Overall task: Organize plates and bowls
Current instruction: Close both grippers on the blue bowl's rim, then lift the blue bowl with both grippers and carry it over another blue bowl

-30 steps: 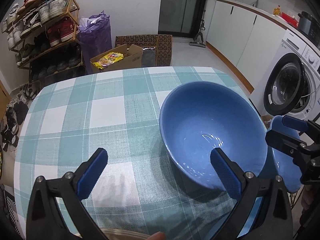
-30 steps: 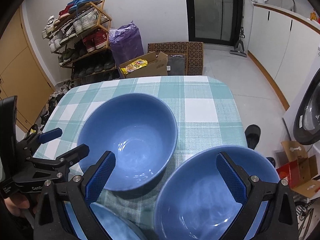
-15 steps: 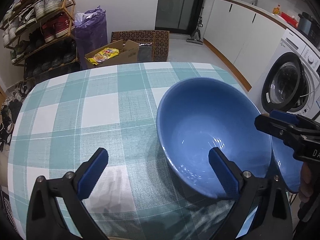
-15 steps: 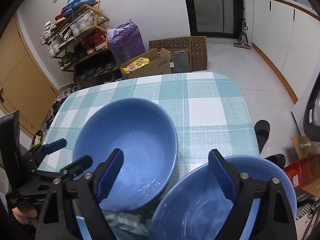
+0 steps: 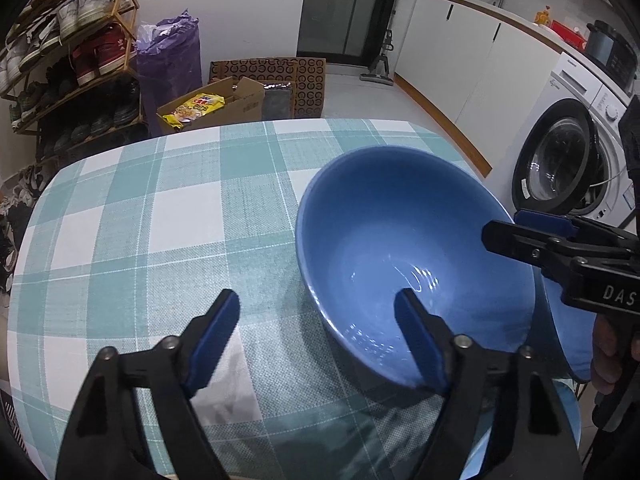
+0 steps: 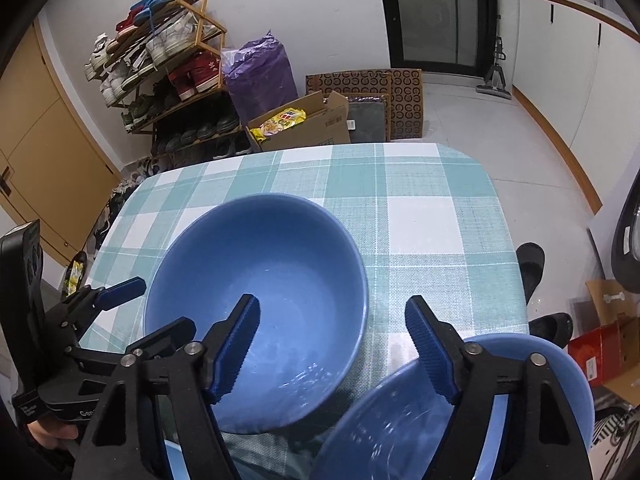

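The left gripper [image 5: 316, 316], black-framed with blue ribbed pads, is held low over the table with its jaws apart; they have just been closing. Its right pad is seen against the near rim of the large glossy blue ceramic bowl [image 5: 404, 252], while its left pad stands over bare cloth; whether the right pad touches the rim cannot be told, and nothing is clamped.

The right gripper [image 6: 332, 346], of the same make, is likewise parted and has just been closing. Between its pads only the tablecloth and the edges of two bowls are seen: its left pad overlaps the large blue bowl's interior, and its right pad stands over the far rim of a second blue ceramic bowl [image 6: 400, 420] at the near right corner. No grip on either is shown.

The large bowl is set upright on the teal-and-white checked tablecloth [image 6: 420, 220], right of centre. The second bowl lies just beside it, nearer the table's edge. A further blue rim is glimpsed at the bottom edge of both views.

Beyond the table, a wooden shoe rack [image 6: 160, 60], a purple bag [image 6: 260, 72] and an open cardboard box [image 6: 308, 124] are seen.
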